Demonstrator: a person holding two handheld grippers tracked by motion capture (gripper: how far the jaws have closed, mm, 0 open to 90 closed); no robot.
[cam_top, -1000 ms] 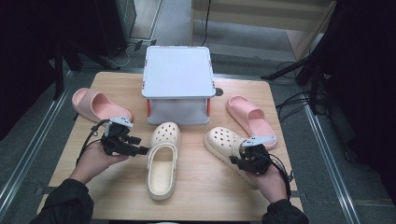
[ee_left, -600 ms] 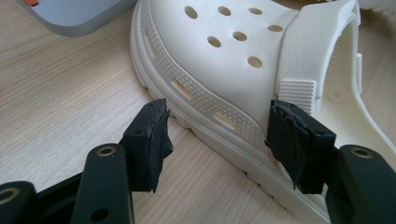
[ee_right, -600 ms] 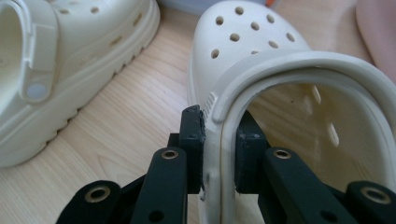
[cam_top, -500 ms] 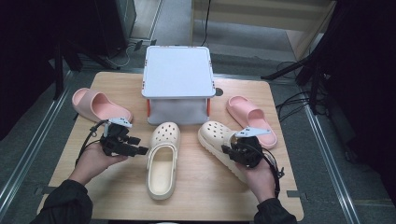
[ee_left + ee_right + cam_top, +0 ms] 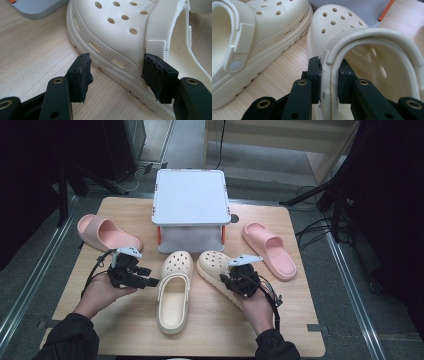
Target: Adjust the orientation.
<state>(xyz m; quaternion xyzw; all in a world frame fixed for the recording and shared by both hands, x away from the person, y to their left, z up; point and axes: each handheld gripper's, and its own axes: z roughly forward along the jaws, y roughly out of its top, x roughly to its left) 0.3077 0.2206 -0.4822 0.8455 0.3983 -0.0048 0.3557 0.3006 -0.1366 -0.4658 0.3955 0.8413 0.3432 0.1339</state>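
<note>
The right clog (image 5: 220, 272) is lying on the table (image 5: 300, 330) beside the left clog (image 5: 173, 290) in the high view, your left gripper (image 5: 116, 72) is standing open at that one's sole edge, and your right gripper (image 5: 329, 81) is clamping the right clog's side wall.
</note>
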